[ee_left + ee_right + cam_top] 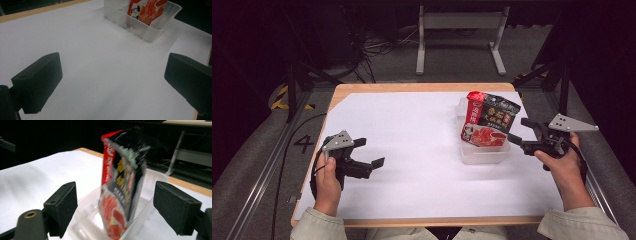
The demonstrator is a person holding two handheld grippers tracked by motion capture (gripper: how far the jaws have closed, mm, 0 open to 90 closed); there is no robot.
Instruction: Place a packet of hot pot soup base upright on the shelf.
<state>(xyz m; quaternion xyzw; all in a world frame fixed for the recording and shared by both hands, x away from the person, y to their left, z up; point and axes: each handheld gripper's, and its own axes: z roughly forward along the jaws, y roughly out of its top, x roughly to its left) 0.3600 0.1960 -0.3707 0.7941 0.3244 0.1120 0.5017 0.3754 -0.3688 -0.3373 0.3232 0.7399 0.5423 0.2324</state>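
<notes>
1. The packet [488, 120] — a red and black snack bag — stands on end inside the clear plastic tub [484, 156] on the right side of the table [412, 87]. It leans slightly, its lower end down in the tub and its top well above the rim. The tub's walls are what keep it standing.

2. The right gripper [515, 132] sits just to the right of the tub, with its jaws pointing at the packet. In the right gripper view the two black pads [65, 205] stand wide apart with the packet [122, 187] ahead of them and clear air on both sides. Nothing is pressed or held. This looks like a release — the packet has been left in the tub and the hand is free of it.

3. The left gripper [367, 152] rests low over the white sheet [402, 150] on the left, well apart from the tub. Its jaws are spread wide with only bare sheet between them in the left gripper view, where the tub [150, 30] shows at the far end. It seems parked out of the way, since one hand is enough for placing the packet.

4. As a judgement, the placing step is close to done. The leaning packet could still tip against the tub wall if bumped, so the right hand should draw back without brushing its top.
</notes>
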